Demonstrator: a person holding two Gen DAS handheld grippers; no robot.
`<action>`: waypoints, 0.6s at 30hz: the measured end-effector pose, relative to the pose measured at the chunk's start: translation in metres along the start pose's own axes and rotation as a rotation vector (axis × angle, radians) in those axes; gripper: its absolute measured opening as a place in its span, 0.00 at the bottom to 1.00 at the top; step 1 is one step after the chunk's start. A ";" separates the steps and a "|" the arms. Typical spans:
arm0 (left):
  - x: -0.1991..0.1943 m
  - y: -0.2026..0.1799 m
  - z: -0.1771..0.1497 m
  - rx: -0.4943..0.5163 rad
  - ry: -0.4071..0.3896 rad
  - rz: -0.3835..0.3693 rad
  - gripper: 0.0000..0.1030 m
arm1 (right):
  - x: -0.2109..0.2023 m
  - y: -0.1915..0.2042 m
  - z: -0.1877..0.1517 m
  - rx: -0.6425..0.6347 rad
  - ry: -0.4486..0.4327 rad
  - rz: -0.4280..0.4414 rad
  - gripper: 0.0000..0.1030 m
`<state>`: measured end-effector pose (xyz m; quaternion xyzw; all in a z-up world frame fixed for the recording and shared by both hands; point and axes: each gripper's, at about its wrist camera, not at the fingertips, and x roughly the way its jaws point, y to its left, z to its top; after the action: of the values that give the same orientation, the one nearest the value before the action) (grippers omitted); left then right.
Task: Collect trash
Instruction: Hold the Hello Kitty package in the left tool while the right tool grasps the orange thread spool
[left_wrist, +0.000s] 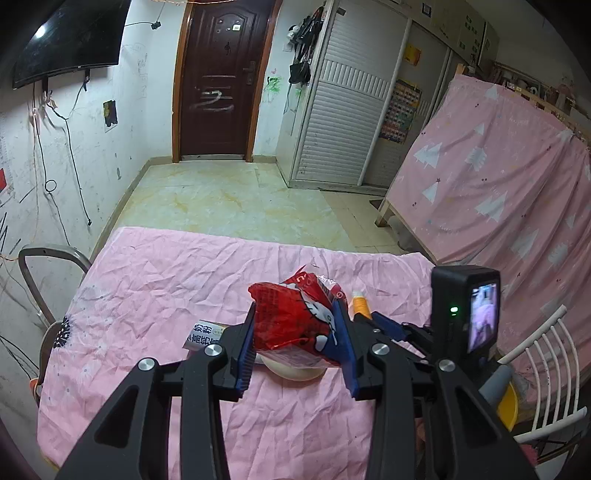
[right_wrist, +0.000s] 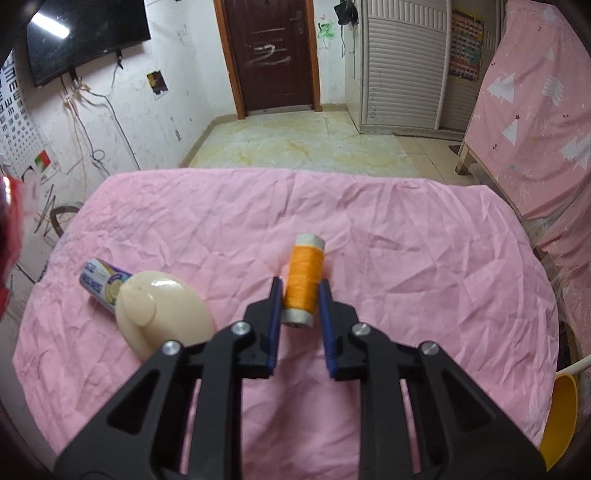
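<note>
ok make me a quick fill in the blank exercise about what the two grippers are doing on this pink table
1. The left gripper is shut on a crumpled ____ wrapper.
2. The right gripper is closed around a spool of ____ thread.
3. The cream-coloured dish lies on the ____ tablecloth.
4. Behind the dish lies a small white ____ with printed text.

Missing words: red; orange; pink; tube

Dim indoor light, fisheye-warped edges, glare on the television (left_wrist: 70, 37)
</note>
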<state>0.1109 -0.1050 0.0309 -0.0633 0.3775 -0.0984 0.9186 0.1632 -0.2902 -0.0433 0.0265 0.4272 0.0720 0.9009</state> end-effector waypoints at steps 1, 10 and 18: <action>0.000 -0.002 0.000 0.001 0.002 -0.001 0.28 | -0.003 -0.003 0.000 0.005 -0.007 0.004 0.18; 0.001 -0.034 -0.008 0.046 0.009 -0.011 0.28 | -0.046 -0.037 -0.012 0.073 -0.090 0.023 0.18; 0.007 -0.082 -0.021 0.107 0.033 -0.038 0.28 | -0.097 -0.090 -0.036 0.163 -0.191 0.009 0.18</action>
<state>0.0901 -0.1870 0.0268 -0.0195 0.3854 -0.1369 0.9123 0.0846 -0.3941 -0.0011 0.1084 0.3439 0.0383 0.9319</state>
